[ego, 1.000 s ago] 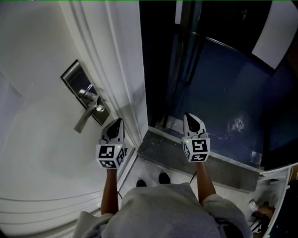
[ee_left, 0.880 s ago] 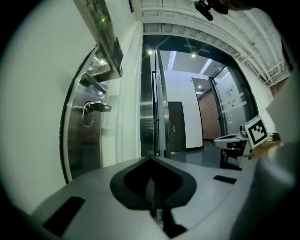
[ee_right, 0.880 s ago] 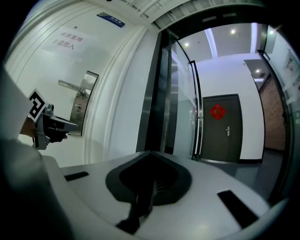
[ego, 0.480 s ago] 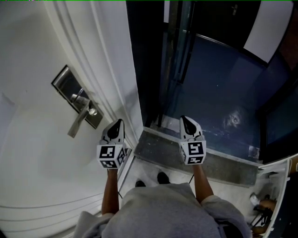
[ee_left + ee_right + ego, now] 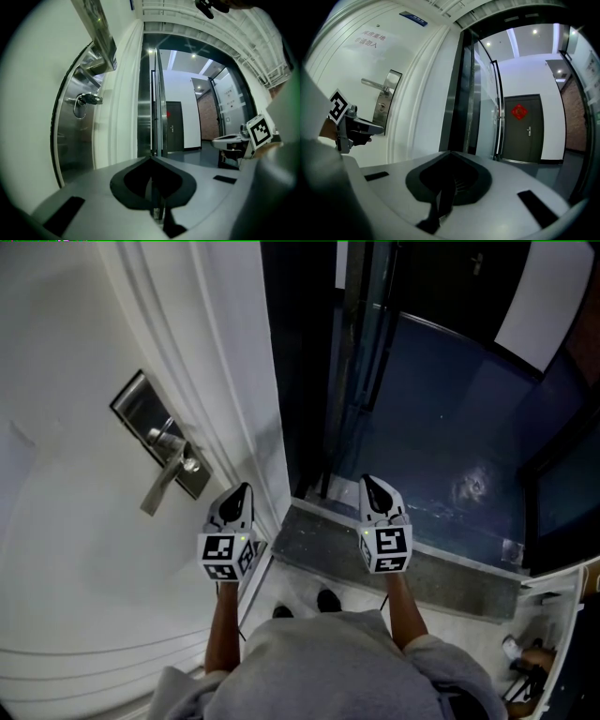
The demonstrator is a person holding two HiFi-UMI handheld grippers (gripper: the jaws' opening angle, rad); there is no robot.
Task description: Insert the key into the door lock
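Note:
A white door (image 5: 84,549) fills the left of the head view. It carries a steel lock plate (image 5: 159,435) with a lever handle (image 5: 161,486). Just under the handle a key (image 5: 88,99) with a small ring sticks out of the plate; in the head view the key (image 5: 191,465) is a small knob. My left gripper (image 5: 241,489) hovers just right of the plate, near the door's edge, shut, with nothing visible between its jaws and clear of the key. My right gripper (image 5: 367,482) is level in front of the open doorway, also shut and empty.
Beyond the door's edge stands a metal frame (image 5: 361,343) with a glass panel, then a dark blue corridor floor (image 5: 441,399). A grey threshold slab (image 5: 375,563) lies under the right gripper. Across the corridor is a dark door (image 5: 526,129) with a red ornament.
The head view has swung a little, so the lock plate sits further left in the picture. Both grippers have stayed put and shut.

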